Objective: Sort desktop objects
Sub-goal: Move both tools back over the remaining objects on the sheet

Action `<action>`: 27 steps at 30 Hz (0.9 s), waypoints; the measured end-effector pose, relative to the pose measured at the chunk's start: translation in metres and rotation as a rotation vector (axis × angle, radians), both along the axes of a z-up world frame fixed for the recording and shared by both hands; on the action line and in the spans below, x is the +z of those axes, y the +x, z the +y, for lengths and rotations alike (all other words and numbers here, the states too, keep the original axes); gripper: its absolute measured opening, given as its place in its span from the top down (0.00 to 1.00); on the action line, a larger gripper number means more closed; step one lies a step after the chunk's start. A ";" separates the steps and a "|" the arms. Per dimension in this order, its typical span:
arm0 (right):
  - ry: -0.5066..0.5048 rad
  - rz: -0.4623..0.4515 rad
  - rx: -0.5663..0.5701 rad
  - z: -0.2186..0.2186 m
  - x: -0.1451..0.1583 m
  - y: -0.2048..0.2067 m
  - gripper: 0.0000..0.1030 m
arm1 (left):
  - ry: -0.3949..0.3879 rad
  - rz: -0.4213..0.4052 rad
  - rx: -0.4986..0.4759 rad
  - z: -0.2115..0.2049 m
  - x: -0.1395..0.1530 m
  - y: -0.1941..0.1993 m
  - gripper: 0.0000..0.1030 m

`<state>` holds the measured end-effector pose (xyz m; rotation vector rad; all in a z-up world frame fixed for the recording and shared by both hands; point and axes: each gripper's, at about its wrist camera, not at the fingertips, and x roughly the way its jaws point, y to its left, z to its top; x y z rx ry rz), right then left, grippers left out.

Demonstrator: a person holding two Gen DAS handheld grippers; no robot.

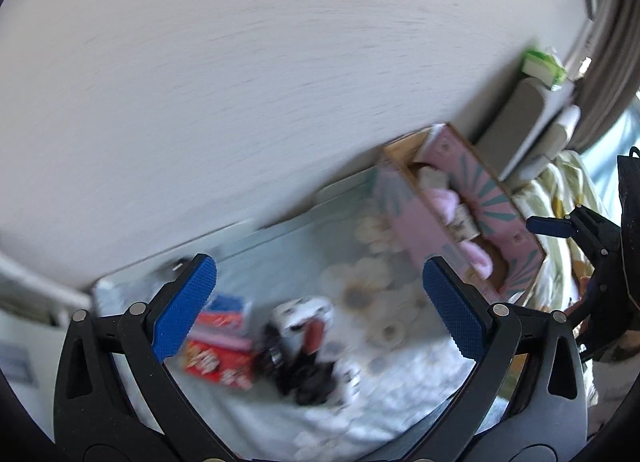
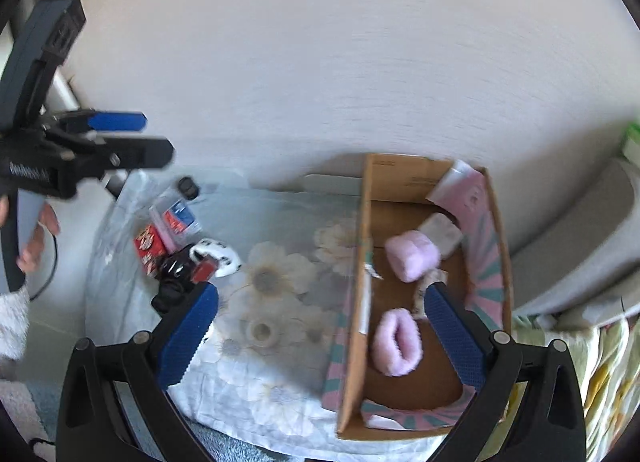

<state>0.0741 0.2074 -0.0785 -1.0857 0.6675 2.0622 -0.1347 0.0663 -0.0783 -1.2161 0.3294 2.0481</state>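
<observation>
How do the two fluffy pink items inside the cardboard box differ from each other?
In the right wrist view, the far fluffy pink item lies near the middle of the cardboard box and looks like a compact block; the near fluffy pink item lies closer to the camera, looks longer, and shows a fold or opening along its middle. The far one touches a pale wrapped packet; the near one does not. Both are pale pink and fuzzy.

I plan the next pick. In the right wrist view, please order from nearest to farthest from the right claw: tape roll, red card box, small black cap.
1. Tape roll: just beyond the left finger.
2. Red card box: farther left.
3. Small black cap: far left, by the wall.
</observation>
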 end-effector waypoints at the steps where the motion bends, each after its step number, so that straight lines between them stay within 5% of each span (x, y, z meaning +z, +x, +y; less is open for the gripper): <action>1: -0.012 -0.014 0.026 -0.004 -0.002 -0.010 0.00 | -0.015 0.004 0.026 -0.014 -0.001 -0.001 0.00; 8: -0.066 0.020 0.156 -0.024 -0.020 -0.051 0.00 | -0.054 0.032 0.160 -0.087 -0.020 0.003 0.00; 15: -0.109 -0.021 0.259 -0.042 -0.047 -0.084 0.00 | -0.069 -0.046 0.265 -0.131 -0.064 0.000 0.00; 27: -0.195 -0.162 0.271 -0.044 -0.111 -0.086 0.00 | -0.225 -0.082 0.190 -0.126 -0.157 0.002 0.00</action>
